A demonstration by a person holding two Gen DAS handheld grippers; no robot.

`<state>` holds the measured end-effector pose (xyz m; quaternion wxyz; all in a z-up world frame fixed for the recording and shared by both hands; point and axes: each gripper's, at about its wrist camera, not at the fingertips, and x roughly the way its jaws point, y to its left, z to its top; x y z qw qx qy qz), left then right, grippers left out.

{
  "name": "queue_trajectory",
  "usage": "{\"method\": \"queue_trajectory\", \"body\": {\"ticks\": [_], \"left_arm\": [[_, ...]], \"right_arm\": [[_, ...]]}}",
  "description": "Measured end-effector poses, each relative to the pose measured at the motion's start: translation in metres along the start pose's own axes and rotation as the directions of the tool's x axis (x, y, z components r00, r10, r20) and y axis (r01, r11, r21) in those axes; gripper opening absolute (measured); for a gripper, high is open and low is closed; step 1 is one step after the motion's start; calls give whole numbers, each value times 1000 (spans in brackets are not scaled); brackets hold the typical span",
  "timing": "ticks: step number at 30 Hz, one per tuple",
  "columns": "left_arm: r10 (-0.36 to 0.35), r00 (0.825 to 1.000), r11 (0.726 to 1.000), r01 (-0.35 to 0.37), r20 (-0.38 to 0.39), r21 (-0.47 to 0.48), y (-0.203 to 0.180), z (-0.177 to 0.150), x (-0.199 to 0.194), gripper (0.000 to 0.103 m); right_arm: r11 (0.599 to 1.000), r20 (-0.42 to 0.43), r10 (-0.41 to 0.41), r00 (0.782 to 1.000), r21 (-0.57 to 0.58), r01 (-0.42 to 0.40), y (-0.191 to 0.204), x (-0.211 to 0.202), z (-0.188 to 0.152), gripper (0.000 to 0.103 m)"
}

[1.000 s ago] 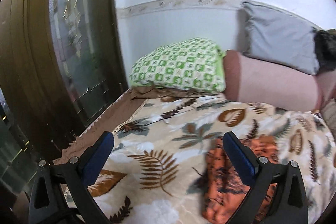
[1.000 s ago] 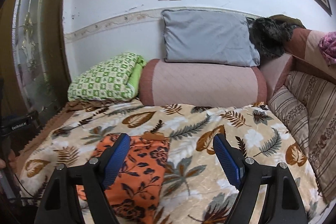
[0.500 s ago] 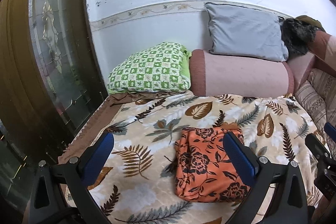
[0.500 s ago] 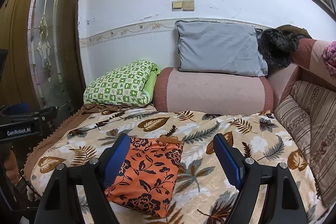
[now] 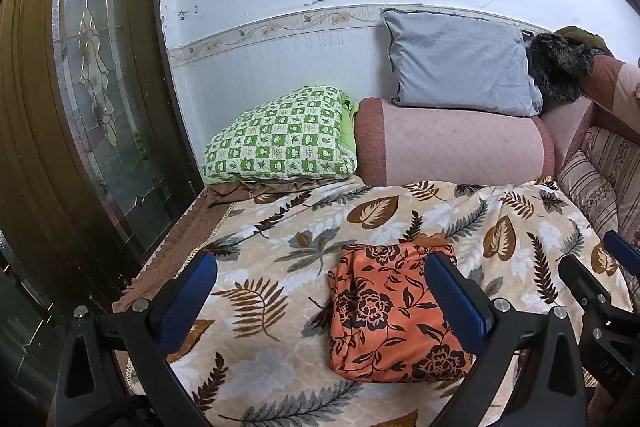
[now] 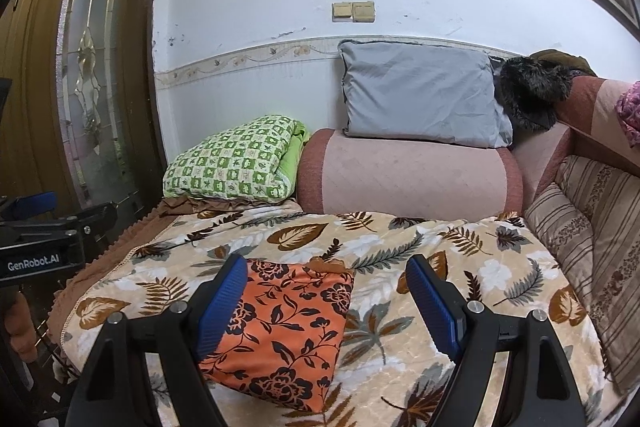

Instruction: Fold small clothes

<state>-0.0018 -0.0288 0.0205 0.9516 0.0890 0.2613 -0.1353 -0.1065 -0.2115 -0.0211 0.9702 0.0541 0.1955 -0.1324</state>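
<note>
Now that both views have pulled back, the folded orange garment (image 5: 394,311) lies free at lower centre on the leaf-print blanket (image 5: 280,307), left gripper (image 5: 320,301) and right gripper (image 6: 328,303) spread empty, fold apparently finished.

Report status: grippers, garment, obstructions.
Left gripper open, right gripper open, both empty. Orange floral garment folded on leaf blanket. Nothing blocking.

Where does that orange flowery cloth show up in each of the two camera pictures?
Left wrist view: the folded orange floral cloth lies lower centre-right on the leaf-print blanket.
Right wrist view: it sits lower centre-left, partly behind a blue finger.
Shared landmark: the green checked pillow against the wall.
</note>
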Motion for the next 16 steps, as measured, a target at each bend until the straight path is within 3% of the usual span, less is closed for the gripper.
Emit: {"method": "queue_trajectory", "body": {"ticks": [9, 14, 16], "left_arm": [[-10, 1000, 1000, 10, 2, -2, -1, 0, -1, 103], [-13, 999, 1000, 12, 40, 7, -4, -1, -3, 103], [-7, 1000, 1000, 6, 17, 15, -6, -2, 5, 103]], "right_arm": [[1000, 13, 9, 1000, -21, -8, 10, -4, 3, 84], [1000, 5, 17, 1000, -23, -17, 14, 1, 1, 84], [1000, -8, 1, 1000, -22, -1, 12, 6, 0, 84]]}}
